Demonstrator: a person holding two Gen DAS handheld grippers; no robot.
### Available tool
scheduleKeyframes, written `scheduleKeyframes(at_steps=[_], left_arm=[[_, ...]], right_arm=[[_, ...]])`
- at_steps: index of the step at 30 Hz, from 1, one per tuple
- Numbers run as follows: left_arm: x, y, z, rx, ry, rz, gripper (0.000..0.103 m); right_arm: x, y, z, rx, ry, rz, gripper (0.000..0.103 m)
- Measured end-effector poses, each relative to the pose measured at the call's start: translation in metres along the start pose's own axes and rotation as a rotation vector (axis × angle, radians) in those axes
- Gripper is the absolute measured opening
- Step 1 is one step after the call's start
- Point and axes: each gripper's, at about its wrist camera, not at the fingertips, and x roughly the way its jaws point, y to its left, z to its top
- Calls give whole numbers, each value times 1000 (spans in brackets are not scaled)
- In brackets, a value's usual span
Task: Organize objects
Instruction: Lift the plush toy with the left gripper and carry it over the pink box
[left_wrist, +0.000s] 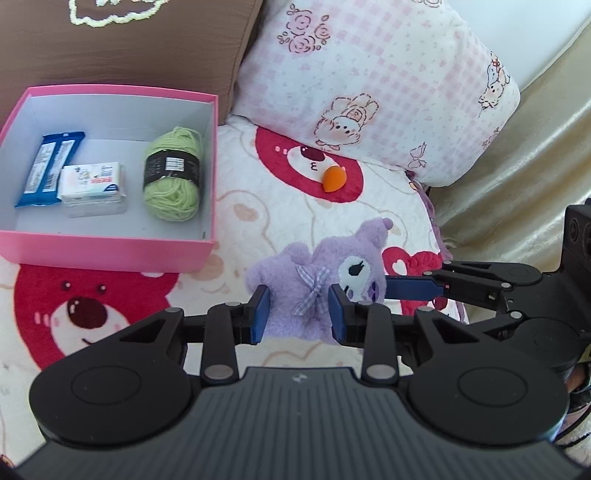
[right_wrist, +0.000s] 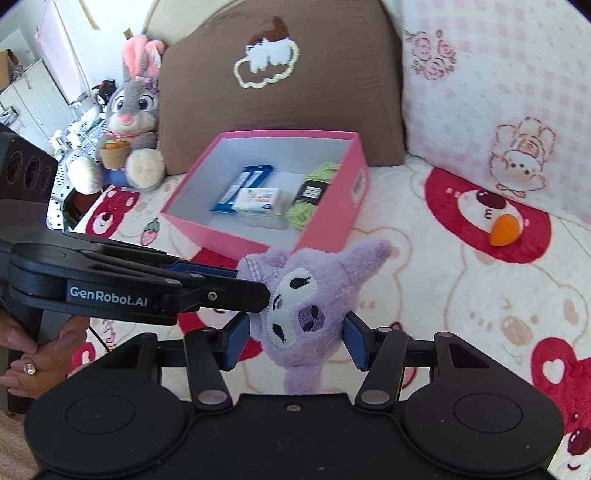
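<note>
A: Right, L to R. Pink box (left_wrist: 107, 243) sits at 10 o'clock in the left wrist view, w/ snack bar (left_wrist: 50, 164), tissue pack (left_wrist: 92, 182) and green yarn (left_wrist: 173, 173) already inside.

B: And the plush?

A: Purple plush (left_wrist: 317, 280) is off the bed (left_wrist: 236, 206), held between both. Left claw (left_wrist: 297, 310) is nearly closed, pinching the body by the bow. Right claw (right_wrist: 295, 341) is about half open, clamped on the head.

B: Best way in?

A: I'd carry both together toward 10 o'clock, same pace, so it isn't stretched. Clear the near wall, lower onto the bare floor in front of the yarn, release together. Orange piece (left_wrist: 332, 179) at 1 o'clock comes after, prob.
</note>
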Motion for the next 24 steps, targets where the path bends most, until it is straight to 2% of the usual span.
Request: scheduleKeyframes(at_steps=[4,11,17,21,24], left_arm=[[-20,8,-4,-1,-11,12,32],[-46,10,-10,40,-39,-4,32],[-68,18,-5,96,-83,-14,32],[-82,35,0,103,-105,7,32],[-88,52,6,85,-98,12,32]], right_arm=[[-1,19,5,-4,6,14,61],[-9,48,4,-51,-18,-31,61],[-10,62,8,-77,-80,-24,61],[-4,74,19,-114,-125,-9,50],[4,79,36,-116,-137,19,47]])
